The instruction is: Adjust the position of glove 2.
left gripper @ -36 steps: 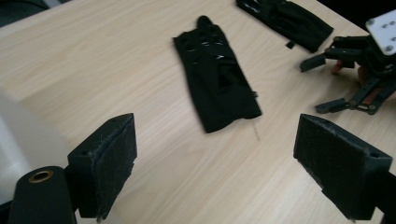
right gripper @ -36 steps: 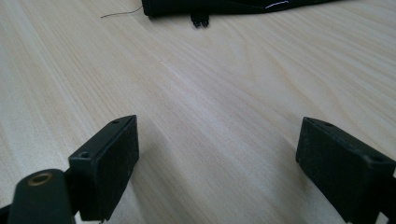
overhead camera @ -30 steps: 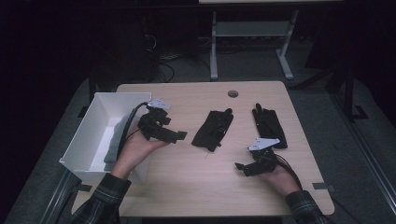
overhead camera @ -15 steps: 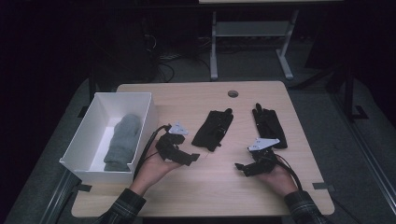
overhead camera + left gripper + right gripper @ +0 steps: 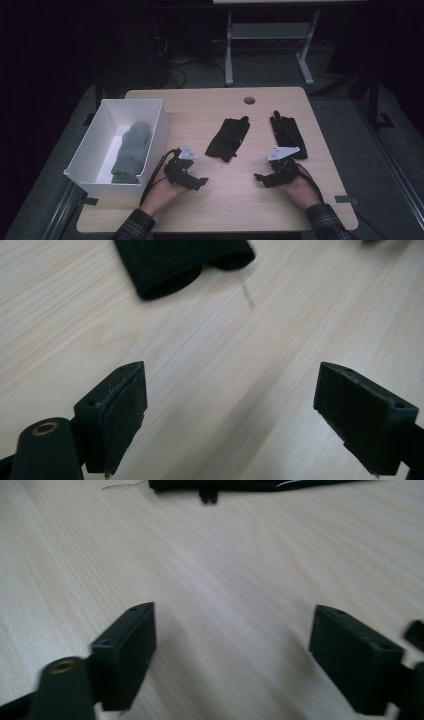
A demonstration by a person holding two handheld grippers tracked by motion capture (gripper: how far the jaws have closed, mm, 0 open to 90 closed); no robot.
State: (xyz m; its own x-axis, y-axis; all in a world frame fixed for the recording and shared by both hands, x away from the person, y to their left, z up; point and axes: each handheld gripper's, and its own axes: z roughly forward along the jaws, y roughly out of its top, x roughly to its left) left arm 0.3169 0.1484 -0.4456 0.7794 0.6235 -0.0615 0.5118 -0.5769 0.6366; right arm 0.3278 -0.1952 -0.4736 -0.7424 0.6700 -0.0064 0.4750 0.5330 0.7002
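Sorting gloves into the white box (image 5: 157, 131) looks to be the job, and I judge I'm between picks: one grey glove (image 5: 129, 151) already lies inside the box at the left of the high view, while two black gloves wait on the surface (image 5: 200, 107). My left tool (image 5: 196, 183) sits low at lower centre, jaws apart with nothing between them, and the nearer black glove (image 5: 228, 138) lies just up and right of it; in the left gripper view its cuff (image 5: 180, 262) shows at the top. My right tool (image 5: 262, 179) has just been closing a little yet stands apart and empty, the second black glove (image 5: 287, 134) just above it. Next I'd push the left tool forward onto that cuff and clamp. Count: three gloves, one box, two tools.
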